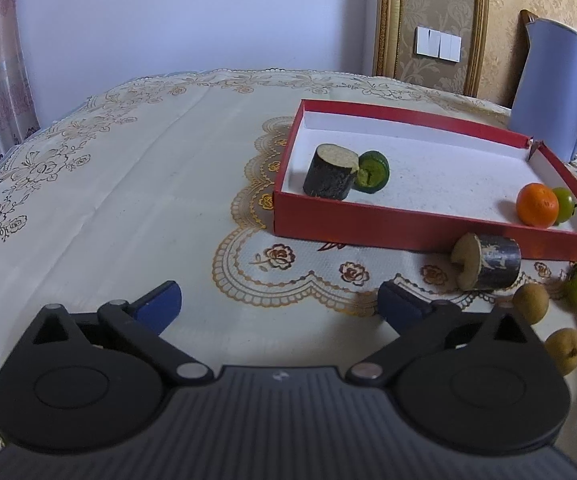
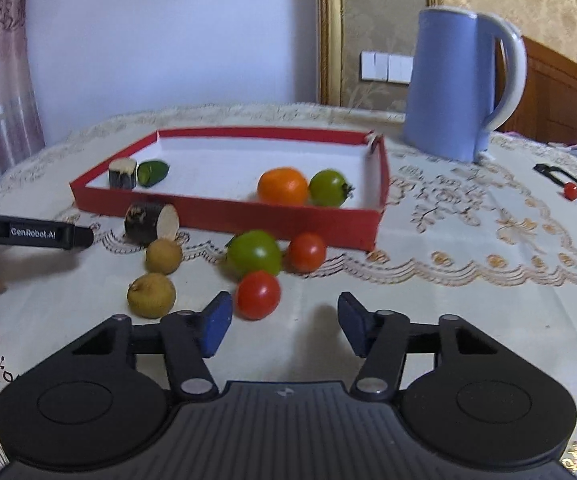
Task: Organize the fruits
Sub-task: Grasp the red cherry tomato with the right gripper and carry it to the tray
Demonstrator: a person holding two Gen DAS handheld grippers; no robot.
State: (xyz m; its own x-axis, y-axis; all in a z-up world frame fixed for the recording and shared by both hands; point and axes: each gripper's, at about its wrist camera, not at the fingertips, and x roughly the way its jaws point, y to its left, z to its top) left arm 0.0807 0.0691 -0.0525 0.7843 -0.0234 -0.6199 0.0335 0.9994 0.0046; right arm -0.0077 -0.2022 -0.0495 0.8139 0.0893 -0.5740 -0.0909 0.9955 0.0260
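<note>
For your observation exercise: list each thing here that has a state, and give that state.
Left gripper: open, empty.
Right gripper: open, empty.
Red box: lidless, partly filled.
Orange: in box.
Near red tomato: on table, outside box.
Kettle: upright.

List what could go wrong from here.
1. The red tomato lies beside the right tool's left finger, not between the fingers; closing now could knock it away.
2. Round fruit is crowded: a nudge may roll the green tomato.
3. The box wall could catch fruit carried low.
</note>
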